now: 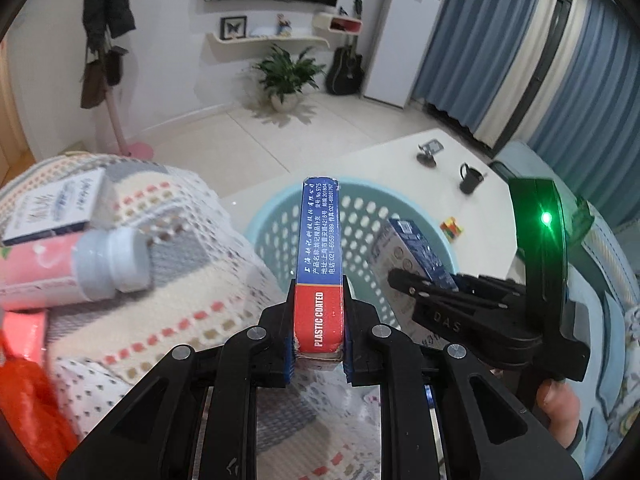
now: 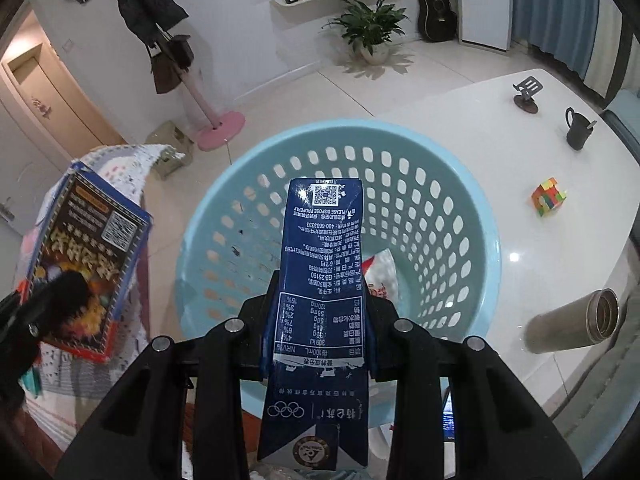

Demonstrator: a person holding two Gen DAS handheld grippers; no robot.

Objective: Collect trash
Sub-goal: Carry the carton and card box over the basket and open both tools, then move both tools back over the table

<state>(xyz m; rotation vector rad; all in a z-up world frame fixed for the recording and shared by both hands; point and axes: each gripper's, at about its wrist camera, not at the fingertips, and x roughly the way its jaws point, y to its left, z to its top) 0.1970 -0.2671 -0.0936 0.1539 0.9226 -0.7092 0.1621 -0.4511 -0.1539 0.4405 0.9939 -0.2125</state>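
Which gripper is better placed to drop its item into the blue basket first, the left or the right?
Right, probably. The right gripper holds the milk carton over the basket opening; the left gripper's card box seems nearer the rim.

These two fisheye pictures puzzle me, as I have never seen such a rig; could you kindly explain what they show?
There is no robot here: a person holds a two-finger gripper in each hand, and each gripper carries a camera looking along its fingers. The left wrist view shows the left gripper shut on a red and blue card box. The right wrist view shows the right gripper shut on a dark blue milk carton. Both are held above a light blue basket, which already holds some wrapping. Beside the basket, a white table carries a mug, a puzzle cube, a phone stand and a steel flask lying on its side.
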